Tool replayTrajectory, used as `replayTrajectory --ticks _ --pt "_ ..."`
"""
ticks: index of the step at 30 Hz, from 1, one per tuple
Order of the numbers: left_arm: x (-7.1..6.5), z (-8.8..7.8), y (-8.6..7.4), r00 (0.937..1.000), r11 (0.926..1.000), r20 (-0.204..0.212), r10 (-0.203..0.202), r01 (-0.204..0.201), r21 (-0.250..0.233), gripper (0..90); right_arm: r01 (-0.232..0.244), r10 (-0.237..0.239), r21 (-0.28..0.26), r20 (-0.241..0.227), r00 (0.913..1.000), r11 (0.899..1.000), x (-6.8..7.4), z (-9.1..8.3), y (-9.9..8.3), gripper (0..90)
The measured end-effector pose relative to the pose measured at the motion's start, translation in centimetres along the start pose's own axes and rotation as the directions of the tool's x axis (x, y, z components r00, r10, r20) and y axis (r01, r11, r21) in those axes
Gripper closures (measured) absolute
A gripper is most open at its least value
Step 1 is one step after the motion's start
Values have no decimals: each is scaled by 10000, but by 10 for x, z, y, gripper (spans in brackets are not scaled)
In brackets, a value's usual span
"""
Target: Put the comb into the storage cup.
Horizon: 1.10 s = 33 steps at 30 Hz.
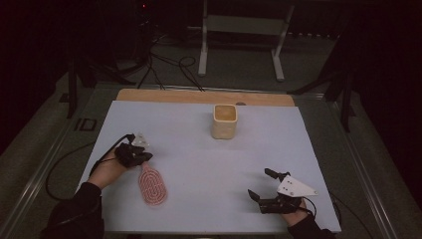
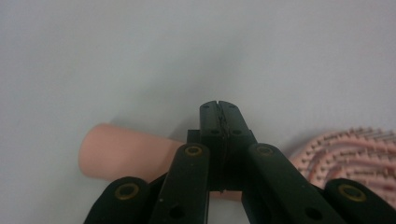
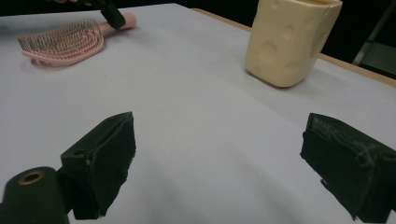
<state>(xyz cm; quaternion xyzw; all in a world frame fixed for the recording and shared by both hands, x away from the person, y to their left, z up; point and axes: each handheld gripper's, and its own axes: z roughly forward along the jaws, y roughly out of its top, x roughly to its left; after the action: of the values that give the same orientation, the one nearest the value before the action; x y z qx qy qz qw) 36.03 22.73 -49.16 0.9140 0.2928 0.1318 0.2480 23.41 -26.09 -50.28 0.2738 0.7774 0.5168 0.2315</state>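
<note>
Black claws [image 1: 133, 155] — brass screws, dark sleeves [image 1: 74, 211]

The high view is looking forward and down over the whole surface [image 1: 209, 199]. The left gripper view is sitting very close above the brush [image 2: 355, 149]. The right gripper view is looking low across the surface, sharing brush and cup [image 3: 289, 42] with the high view.
</note>
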Motion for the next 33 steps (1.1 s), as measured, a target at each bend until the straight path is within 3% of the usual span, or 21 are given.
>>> replayTrajectory --ticks 6,10,13,22,26,27,33 --pt "8 -15 -23 9979 9981 -204 -608 610 63 900 -4 4 17 17 10000 10000 0 0 0 99" --pt "9 -22 -33 9971 9977 -402 -641 649 179 900 31 -31 -8 39 10000 10000 0 0 0 99" --pt "7 -32 -46 9942 9951 -502 -956 968 207 900 32 -32 24 41 10000 10000 0 1 0 99" --pt "1 -50 -71 9923 9919 -340 -1193 1206 389 900 84 -84 65 22 10000 9999 1 2 0 99" --pt "1 -53 -80 9919 9898 -562 -1140 1183 796 900 82 -82 84 15 10000 9999 1 2 0 99" --pt "2 -52 -83 9901 9876 -550 -1291 1334 830 900 74 -75 112 22 10000 9999 1 2 0 99" --pt "-6 -57 -90 9906 9868 -238 -1345 1361 879 900 76 -77 100 58 10000 9999 0 2 0 99"
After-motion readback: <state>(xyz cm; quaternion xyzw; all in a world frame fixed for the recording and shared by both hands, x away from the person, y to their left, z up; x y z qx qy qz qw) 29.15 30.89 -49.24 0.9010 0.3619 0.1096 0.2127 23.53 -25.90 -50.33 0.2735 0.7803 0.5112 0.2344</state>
